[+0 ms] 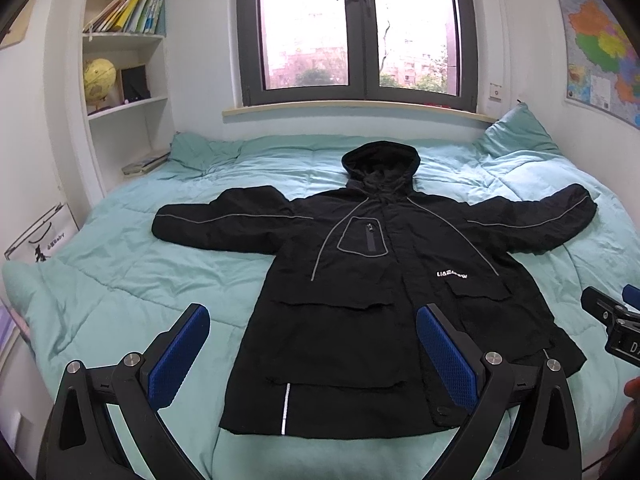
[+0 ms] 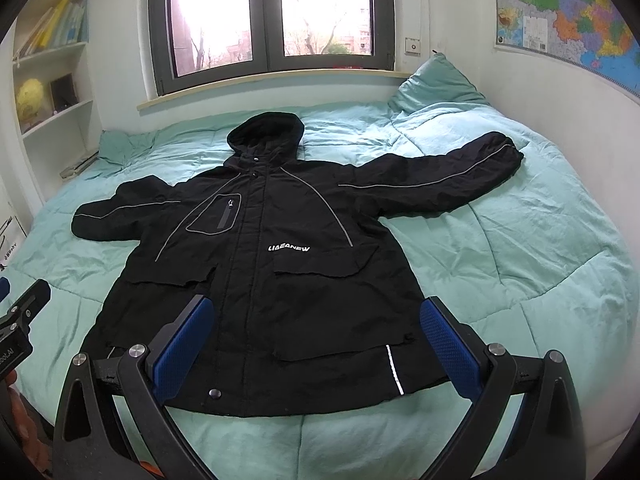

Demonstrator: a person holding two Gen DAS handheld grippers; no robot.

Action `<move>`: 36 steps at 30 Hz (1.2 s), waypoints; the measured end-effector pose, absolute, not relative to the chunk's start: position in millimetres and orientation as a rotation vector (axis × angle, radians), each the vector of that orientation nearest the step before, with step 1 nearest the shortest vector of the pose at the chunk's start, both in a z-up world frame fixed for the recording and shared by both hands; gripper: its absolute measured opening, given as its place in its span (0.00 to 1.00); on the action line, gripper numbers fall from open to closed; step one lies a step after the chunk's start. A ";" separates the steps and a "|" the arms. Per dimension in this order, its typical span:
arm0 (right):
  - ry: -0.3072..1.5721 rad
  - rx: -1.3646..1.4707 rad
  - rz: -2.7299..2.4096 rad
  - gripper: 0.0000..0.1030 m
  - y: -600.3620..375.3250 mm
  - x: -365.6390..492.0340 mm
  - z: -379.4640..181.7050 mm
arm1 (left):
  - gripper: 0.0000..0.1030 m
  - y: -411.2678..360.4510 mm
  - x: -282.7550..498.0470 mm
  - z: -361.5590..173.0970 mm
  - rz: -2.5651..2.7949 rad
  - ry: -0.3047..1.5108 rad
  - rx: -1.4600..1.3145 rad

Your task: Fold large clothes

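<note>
A black hooded jacket (image 1: 360,300) (image 2: 272,280) lies flat and face up on the teal quilt (image 1: 132,264), sleeves spread out to both sides, hood toward the window. My left gripper (image 1: 312,356) hovers open above the jacket's lower left hem, nothing between its blue pads. In the right wrist view my right gripper (image 2: 316,344) stands open over the lower hem near the zipper, also holding nothing. The right gripper's body shows at the right edge of the left wrist view (image 1: 612,316).
The bed fills the room between a white bookshelf (image 1: 124,80) on the left and a wall with a map (image 1: 600,48) on the right. A window (image 1: 356,28) is behind the bed. A teal pillow (image 2: 436,88) sits at the far right corner.
</note>
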State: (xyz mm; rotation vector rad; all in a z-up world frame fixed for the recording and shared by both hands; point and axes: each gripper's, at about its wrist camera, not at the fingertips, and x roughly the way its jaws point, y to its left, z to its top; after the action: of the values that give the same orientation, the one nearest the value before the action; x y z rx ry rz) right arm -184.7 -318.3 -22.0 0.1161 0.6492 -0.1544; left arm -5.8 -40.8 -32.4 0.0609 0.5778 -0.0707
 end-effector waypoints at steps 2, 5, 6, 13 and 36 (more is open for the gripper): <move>0.642 0.117 -0.150 1.00 -318.1 -188.4 -21.0 | 1.00 -40.7 -7.9 -32.3 -0.077 0.578 0.053; 0.632 0.118 -0.146 1.00 -318.4 -193.0 -19.5 | 1.00 -40.3 -9.1 -33.0 -0.087 0.588 0.038; 0.630 0.118 -0.145 1.00 -318.3 -194.4 -19.7 | 1.00 -40.1 -9.4 -34.0 -0.087 0.593 0.035; 0.631 0.120 -0.142 1.00 -317.1 -196.1 -23.1 | 1.00 -40.8 7.3 -66.1 -0.139 0.701 -0.006; 0.669 0.257 -0.271 1.00 -464.2 -18.8 -72.5 | 1.00 -175.4 212.2 -122.4 -0.313 0.916 0.094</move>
State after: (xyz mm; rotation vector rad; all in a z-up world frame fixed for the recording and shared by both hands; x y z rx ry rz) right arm -18.8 -464.2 -72.5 0.2565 0.6686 -0.2705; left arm 212.2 -175.4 -122.4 0.0937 0.9159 -0.3130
